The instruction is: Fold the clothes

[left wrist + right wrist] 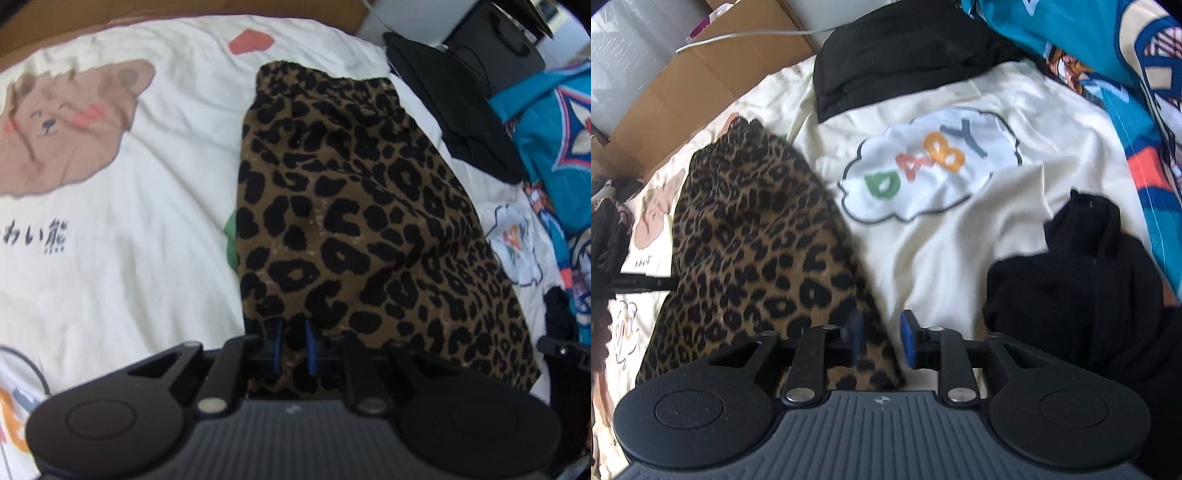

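While your left gripper [293, 341] clenches the leopard-print garment [354, 221] on the cartoon bedsheet [147, 221] and your right gripper [881, 338] stands released beside it, you're mid-fold, so next regrip the free corner.

In the left wrist view the near hem of the leopard-print garment [354, 229] is hidden behind the gripper body along the lower edge, and it covers most of a green print [231, 240] at mid-frame. The teal printed fabric [546, 147] is cut off by the right edge. In the right wrist view, the black garment [1082, 280] at lower right runs out of frame, its shape unreadable.
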Demonstrator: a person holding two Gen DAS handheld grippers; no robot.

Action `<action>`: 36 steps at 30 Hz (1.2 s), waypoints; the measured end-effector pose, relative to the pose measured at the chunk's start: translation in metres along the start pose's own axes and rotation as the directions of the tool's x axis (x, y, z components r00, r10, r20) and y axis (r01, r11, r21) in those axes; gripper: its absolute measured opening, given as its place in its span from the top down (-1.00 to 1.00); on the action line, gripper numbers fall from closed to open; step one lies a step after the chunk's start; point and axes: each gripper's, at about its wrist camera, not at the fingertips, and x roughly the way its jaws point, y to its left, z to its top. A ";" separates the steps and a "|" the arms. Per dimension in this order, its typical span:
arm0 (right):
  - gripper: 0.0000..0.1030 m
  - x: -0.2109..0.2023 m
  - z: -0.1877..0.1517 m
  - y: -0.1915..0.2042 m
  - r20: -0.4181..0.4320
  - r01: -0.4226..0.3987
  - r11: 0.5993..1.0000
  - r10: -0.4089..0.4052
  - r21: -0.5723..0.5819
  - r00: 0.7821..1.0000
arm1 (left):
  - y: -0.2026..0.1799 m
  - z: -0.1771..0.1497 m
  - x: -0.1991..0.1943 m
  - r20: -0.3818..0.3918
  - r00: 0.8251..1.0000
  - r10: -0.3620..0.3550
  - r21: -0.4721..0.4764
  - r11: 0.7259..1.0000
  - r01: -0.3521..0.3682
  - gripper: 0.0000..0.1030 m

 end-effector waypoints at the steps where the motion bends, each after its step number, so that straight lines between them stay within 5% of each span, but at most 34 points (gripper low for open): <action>1: 0.27 -0.001 -0.003 -0.001 -0.002 -0.005 1.000 0.005 0.007 1.000 | 0.000 0.000 -0.001 0.000 1.000 0.001 0.003 1.000 -0.001 0.74; 5: 0.23 0.004 -0.011 -0.006 -0.036 -0.024 0.999 0.025 0.033 0.999 | 0.002 -0.004 -0.013 0.002 1.000 -0.006 0.006 1.000 0.006 0.73; 9: 0.23 0.013 -0.015 -0.016 -0.066 -0.055 0.994 0.061 0.091 0.996 | 0.016 -0.016 -0.031 -0.019 0.998 -0.057 -0.106 0.993 0.055 0.70; 13: 0.14 0.022 -0.019 -0.021 -0.088 -0.077 0.991 0.087 0.108 0.992 | 0.019 -0.025 -0.048 -0.006 1.000 -0.014 -0.064 0.998 0.014 0.61; 20: 0.11 0.012 -0.017 -0.018 -0.115 -0.142 0.984 0.154 0.108 0.981 | 0.043 -0.050 -0.047 -0.039 0.999 -0.019 -0.141 0.990 0.014 0.61; 36: 0.14 0.003 -0.010 -0.021 -0.011 -0.352 0.903 0.365 0.248 0.931 | 0.050 -0.060 -0.045 -0.075 0.997 0.026 -0.171 0.984 -0.039 0.61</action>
